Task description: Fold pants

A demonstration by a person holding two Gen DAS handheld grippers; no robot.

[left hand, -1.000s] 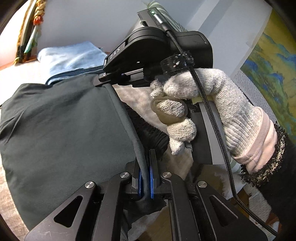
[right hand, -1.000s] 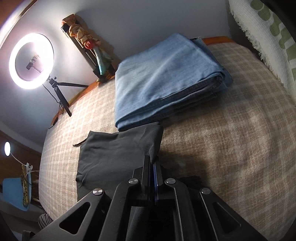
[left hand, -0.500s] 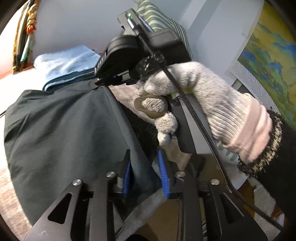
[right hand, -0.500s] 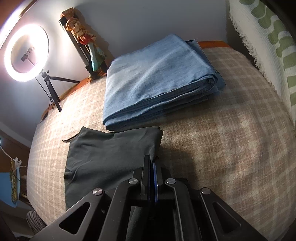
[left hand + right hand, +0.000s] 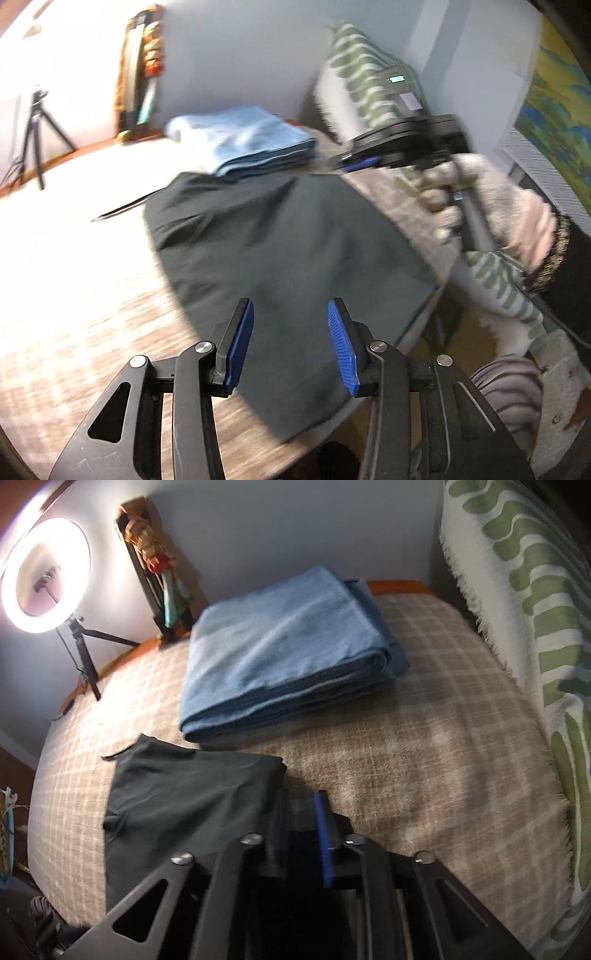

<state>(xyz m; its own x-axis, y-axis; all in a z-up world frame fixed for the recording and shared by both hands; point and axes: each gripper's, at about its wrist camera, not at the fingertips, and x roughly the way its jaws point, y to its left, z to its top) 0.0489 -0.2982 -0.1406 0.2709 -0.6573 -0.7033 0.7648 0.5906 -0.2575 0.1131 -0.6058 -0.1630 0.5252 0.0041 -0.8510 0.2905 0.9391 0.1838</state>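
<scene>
only the right view shows the ring light (image 5: 44, 574) — both grippers spread, above dark pants (image 5: 280, 243)

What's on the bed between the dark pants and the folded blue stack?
Almost nothing: in the right wrist view the dark pants nearly meet the folded blue stack, with a thin strip of bare plaid cover between them.

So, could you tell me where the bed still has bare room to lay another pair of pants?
Bare plaid cover lies between the dark pants and the green patterned throw, and again left of the pants toward the ring light. It is crowded at the back, where the folded blue jeans sit close beside the pants.
</scene>
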